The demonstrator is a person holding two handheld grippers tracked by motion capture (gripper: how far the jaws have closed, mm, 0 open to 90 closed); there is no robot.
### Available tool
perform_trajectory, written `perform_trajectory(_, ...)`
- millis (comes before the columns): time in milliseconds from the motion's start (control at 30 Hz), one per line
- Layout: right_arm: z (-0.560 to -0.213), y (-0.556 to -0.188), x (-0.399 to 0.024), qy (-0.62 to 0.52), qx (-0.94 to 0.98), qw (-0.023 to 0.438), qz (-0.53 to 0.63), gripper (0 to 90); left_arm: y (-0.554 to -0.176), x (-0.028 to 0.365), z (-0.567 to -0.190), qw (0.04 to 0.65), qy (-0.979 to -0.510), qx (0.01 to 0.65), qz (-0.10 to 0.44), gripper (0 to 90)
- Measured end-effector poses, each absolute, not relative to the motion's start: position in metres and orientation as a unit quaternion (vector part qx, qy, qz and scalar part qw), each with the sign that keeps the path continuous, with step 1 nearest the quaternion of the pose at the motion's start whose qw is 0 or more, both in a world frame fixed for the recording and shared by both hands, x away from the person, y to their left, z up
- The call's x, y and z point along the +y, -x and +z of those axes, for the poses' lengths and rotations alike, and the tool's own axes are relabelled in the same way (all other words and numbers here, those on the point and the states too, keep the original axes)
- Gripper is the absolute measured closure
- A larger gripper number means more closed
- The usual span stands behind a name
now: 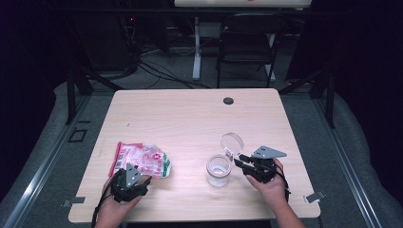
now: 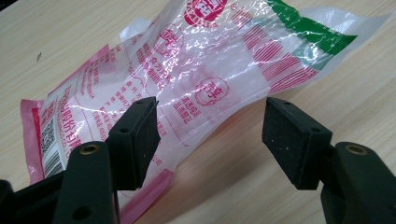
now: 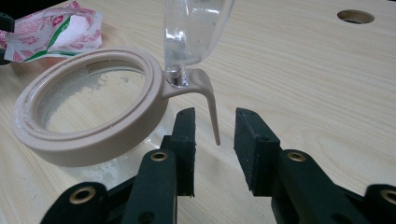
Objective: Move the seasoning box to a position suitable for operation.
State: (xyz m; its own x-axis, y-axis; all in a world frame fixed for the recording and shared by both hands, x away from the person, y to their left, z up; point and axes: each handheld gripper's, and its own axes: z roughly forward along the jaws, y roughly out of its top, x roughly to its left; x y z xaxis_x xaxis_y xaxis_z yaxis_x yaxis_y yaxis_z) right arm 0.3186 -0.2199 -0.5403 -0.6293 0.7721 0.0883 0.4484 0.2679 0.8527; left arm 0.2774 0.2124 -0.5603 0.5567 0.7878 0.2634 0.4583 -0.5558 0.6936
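A crinkled clear plastic bag with pink and green print lies flat on the wooden table at the front left. My left gripper hovers at its near edge, open; in the left gripper view the bag spreads under and beyond the two parted pads. A glass jar with a beige rim stands at the front right, its clear hinged lid flipped up. My right gripper is open, with the lid's beige tab hanging between its pads, touching neither.
The table has a round cable hole near its far edge. A black folding chair and cables stand on the floor beyond the table. The bag lies past the jar in the right gripper view.
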Motion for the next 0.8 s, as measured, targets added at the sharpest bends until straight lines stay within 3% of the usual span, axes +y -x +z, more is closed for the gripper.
perform_trajectory(800,-0.540,-0.318,-0.223,-0.394,0.775,0.178,0.461,67.6,-0.292,0.194,-0.574,0.250,-0.845,0.342,0.325,37.8)
